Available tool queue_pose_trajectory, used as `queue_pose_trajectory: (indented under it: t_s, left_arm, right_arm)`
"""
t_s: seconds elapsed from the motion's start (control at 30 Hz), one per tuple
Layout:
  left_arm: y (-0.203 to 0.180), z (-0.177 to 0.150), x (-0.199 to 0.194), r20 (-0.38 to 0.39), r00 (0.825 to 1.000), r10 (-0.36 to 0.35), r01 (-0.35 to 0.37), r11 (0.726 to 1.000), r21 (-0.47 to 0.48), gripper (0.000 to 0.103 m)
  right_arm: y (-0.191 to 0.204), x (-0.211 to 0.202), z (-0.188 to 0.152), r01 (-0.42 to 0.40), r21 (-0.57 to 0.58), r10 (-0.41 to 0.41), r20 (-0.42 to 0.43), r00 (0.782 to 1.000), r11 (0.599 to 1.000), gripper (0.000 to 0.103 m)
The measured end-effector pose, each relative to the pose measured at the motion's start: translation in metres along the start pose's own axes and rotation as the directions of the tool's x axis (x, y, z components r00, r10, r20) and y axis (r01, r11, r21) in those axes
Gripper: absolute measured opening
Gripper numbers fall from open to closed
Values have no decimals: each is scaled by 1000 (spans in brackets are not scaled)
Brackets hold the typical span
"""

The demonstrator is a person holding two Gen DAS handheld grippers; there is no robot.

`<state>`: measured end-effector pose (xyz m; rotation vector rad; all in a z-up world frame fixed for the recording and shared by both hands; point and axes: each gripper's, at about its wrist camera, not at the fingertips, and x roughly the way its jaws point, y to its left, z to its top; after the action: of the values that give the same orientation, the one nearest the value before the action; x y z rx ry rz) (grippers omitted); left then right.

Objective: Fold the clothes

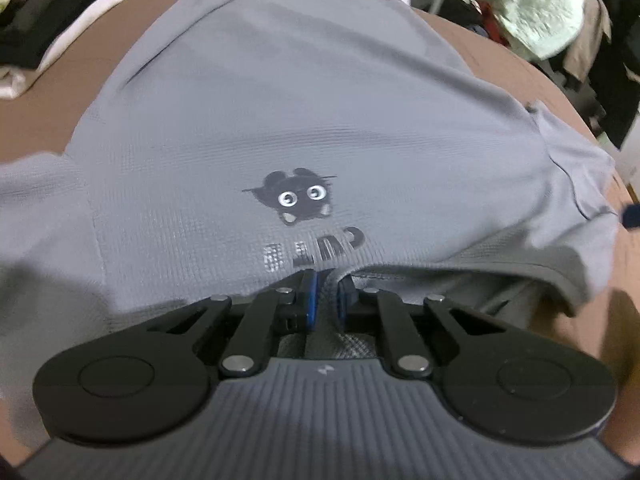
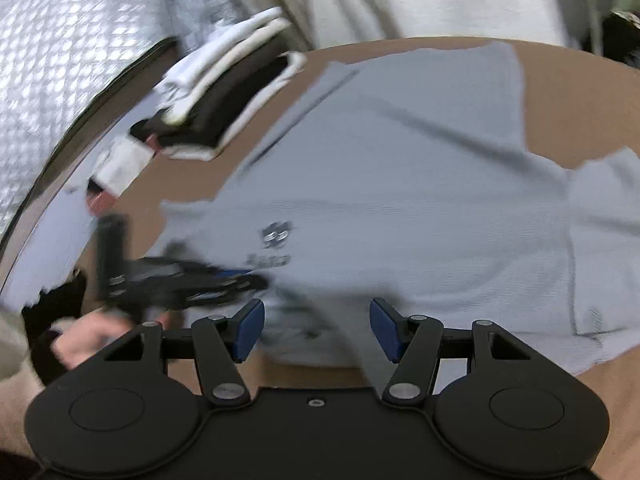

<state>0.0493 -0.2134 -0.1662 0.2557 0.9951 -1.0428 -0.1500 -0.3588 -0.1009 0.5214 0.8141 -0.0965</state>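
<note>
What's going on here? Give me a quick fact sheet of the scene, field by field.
garment: grey T-shirt with a cartoon print, spread flat, neckline nearest the camera
surface: brown table
left gripper: shut on the T-shirt's collar edge
right gripper: open, nothing between its pads, over the near edge of the shirt
background: stack of folded clothes at the table's far left
</note>
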Motion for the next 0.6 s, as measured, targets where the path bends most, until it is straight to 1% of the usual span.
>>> queue_pose_trajectory:
  t_s: [0.03,0.1,0.17,0.2,0.27,0.3,0.37,0.43,0.6]
  left_arm:
    - [1,0,-1,8,1000,-6,6,1000,-6,11]
    - [3,0,-4,18,1000,-11,11,1000,-7,11]
    - [6,0,-3,22,1000,-8,8,1000,-3,11]
    - [8,-1,-2,23,1000,-9,9,1000,-6,11]
    - [9,-4,0,25,1000,-11,12,1000,-10,11]
    - [9,-5,1,27,1000,-12,12,1000,-5,11]
    - [8,-6,0,31,999,-14,14,1000,0,12]
    - [12,-4,1,34,999,-26,26,1000,-12,13]
    - [19,-4,2,24,998,-52,53,997,-56,14]
  right_arm:
    - [6,6,-3,22,-40,-23,-17,1000,999,64]
    - [12,20,-10,93,-117,-102,-77,992,989,64]
    - [8,38,-19,182,-141,-202,-147,968,973,64]
    - [3,43,-21,214,-134,-236,-175,956,968,64]
    - [-10,50,-23,261,-89,-275,-230,933,961,64]
    - [-14,49,-22,258,-54,-263,-240,935,965,64]
    - [-25,46,-20,237,5,-229,-235,945,971,64]
    - [-27,46,-19,242,-9,-238,-225,945,970,63]
    - [-25,72,-20,283,-65,-289,-284,914,957,62]
